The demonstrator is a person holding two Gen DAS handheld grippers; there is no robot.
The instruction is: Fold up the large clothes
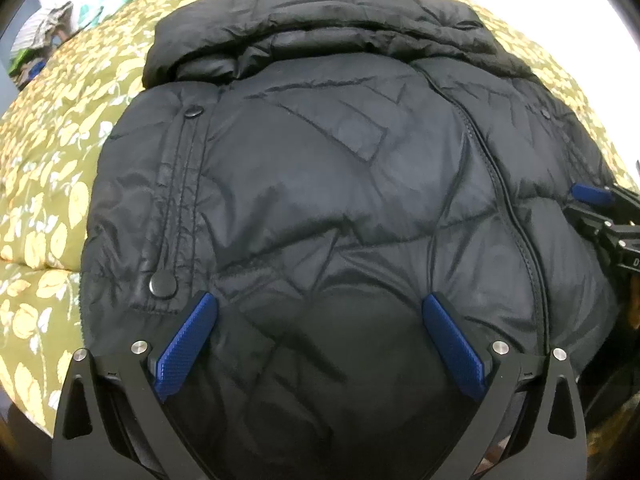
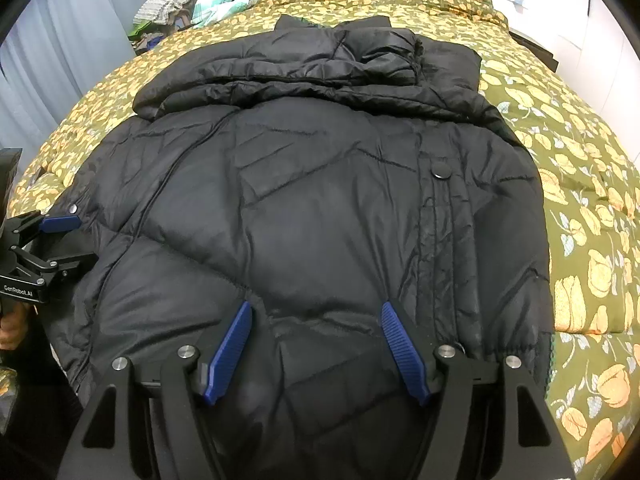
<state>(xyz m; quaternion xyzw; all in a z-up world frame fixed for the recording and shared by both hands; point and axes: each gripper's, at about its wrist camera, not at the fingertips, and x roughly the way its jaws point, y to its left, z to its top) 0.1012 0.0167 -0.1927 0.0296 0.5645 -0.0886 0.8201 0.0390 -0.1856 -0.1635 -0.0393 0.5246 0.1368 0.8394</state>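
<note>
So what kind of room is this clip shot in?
Most likely a bedroom. The black puffer jacket lies on a bed with an olive floral bedspread, a pale curtain hangs at the left, and loose clothes are piled beyond.

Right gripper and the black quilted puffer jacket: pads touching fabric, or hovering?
Cannot tell. In the right wrist view the right gripper stands open over the black quilted puffer jacket; the fingertips overlap fabric, but neither contact nor gap shows plainly.

A bed (image 2: 560, 128) with an olive floral cover carries a black puffer jacket (image 2: 320, 208) spread beneath both claws; crumpled clothes (image 2: 208, 4) lie far beyond.
</note>
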